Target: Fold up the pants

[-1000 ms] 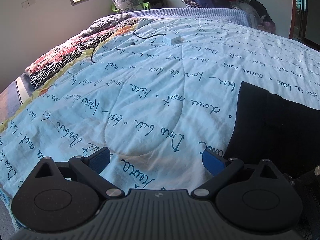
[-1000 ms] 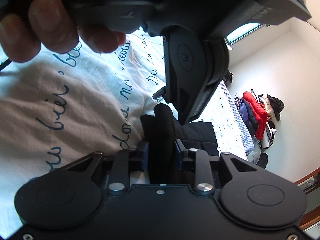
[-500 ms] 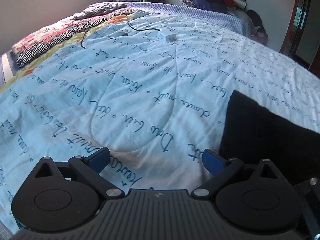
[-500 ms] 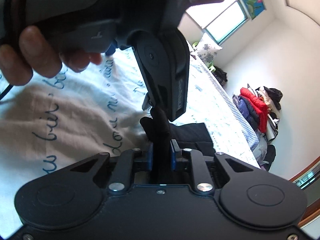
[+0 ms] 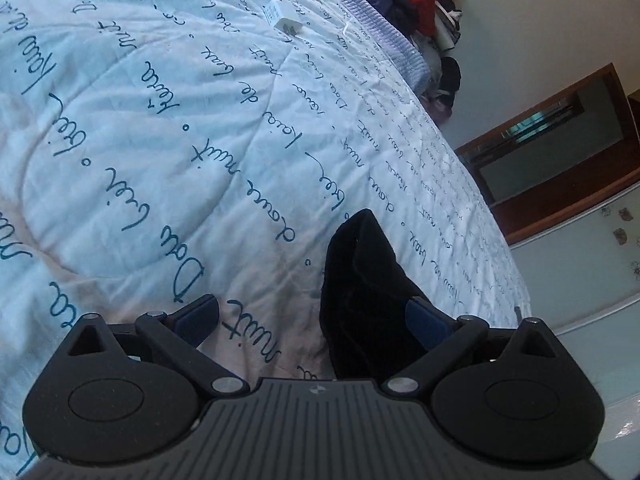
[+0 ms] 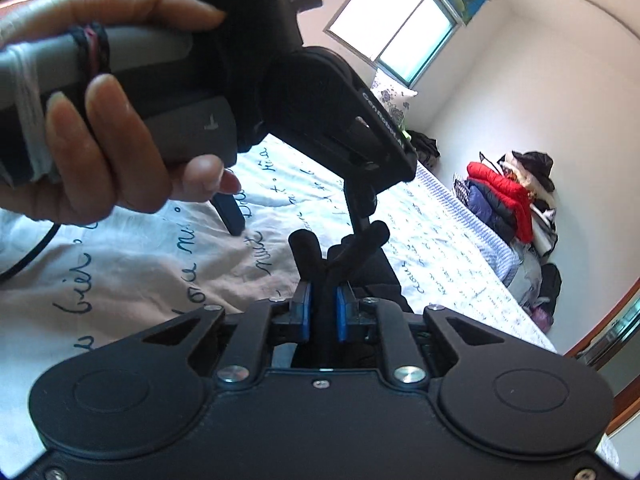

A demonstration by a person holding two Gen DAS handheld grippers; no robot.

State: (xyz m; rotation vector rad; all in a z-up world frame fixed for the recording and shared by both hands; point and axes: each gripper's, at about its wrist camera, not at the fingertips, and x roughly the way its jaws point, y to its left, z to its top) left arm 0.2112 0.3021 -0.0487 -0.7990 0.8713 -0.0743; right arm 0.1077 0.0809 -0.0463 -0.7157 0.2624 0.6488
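Note:
Black pants (image 5: 360, 280) lie on a pale blue bedspread with dark script (image 5: 160, 140). One raised corner of them stands between the wide-open jaws of my left gripper (image 5: 310, 312), close to its right finger (image 5: 424, 316); neither pad presses on it. My right gripper (image 6: 323, 308) is closing, and its blue pads pinch an upright fold of the pants (image 6: 304, 248). In the right wrist view a hand (image 6: 100, 140) holds the left gripper (image 6: 298, 222) just above that fold, with one finger (image 6: 362, 216) touching the cloth.
A white adapter with a black cable (image 5: 280, 16) lies farther up the bed. A pile of red and dark clothes (image 6: 504, 196) sits past the bed's far end, near a wooden door frame (image 5: 560, 140). A flowered pillow (image 6: 390, 100) leans under the window (image 6: 400, 20).
The left gripper has rolled and swung toward the pants, whose corner now stands between its open jaws. The right jaws have narrowed onto the black fold and lifted it a little.

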